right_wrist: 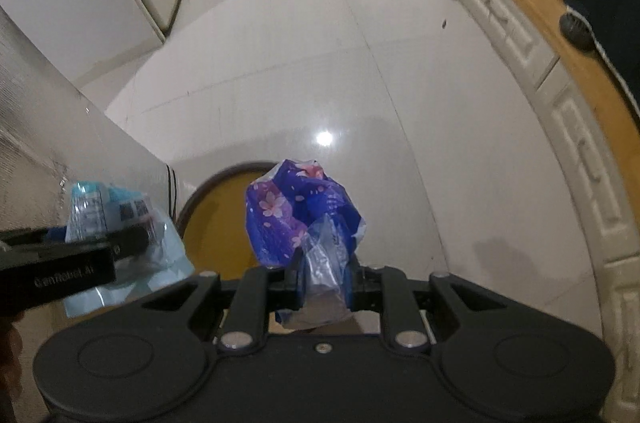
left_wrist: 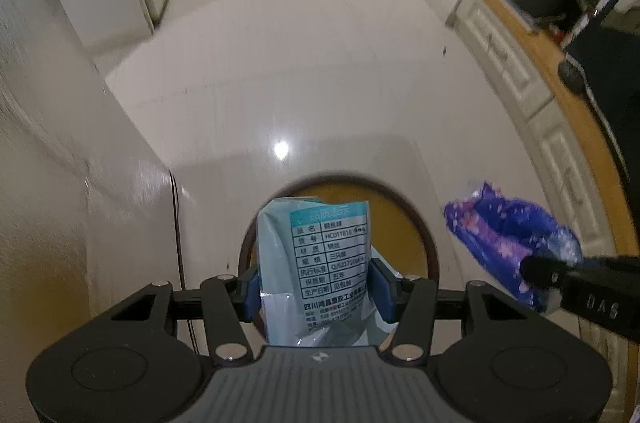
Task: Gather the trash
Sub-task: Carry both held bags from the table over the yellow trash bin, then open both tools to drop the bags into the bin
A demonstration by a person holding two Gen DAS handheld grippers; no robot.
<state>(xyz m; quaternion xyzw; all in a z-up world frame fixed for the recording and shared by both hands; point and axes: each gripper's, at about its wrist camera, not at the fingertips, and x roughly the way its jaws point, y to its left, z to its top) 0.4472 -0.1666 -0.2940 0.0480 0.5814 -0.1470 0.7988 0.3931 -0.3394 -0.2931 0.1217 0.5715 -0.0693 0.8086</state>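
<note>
Left claw (left_wrist: 318, 289), nearest the lens: blue pads pinching a pale teal packet (left_wrist: 316, 263) with a printed label table, held upright between them, its lower end crumpled back toward the claw body. Right claw (right_wrist: 324, 283): jaws pressed almost together on the clear tail of a purple flowered wrapper (right_wrist: 300, 211), the bunched bulk standing out past the fingertips. Both pieces of trash are in the air, not on the floor. Directly beyond each claw sits a round bin (left_wrist: 400, 223) with a dark rim and yellow inside, on the floor close to the wall; the packet hangs over its opening, the wrapper over or just beside its right rim; which, cannot tell. Likely step: drop both into the bin. Risks, as judged: the wrapper is gripped only by thin clear film, which could slip or tear early and land outside; the light packet could drift on release or cling to a pad; the two claws are close and could knock together over a narrow opening. Floor (left_wrist: 304, 71): glossy pale tile, one lamp glare, a small dark speck (left_wrist: 445, 51) well away. Left, a textured wall (left_wrist: 44, 183) with a thin dark cable (left_wrist: 178, 223); right, white panelled cabinets under a wooden surface (left_wrist: 560, 91).
</note>
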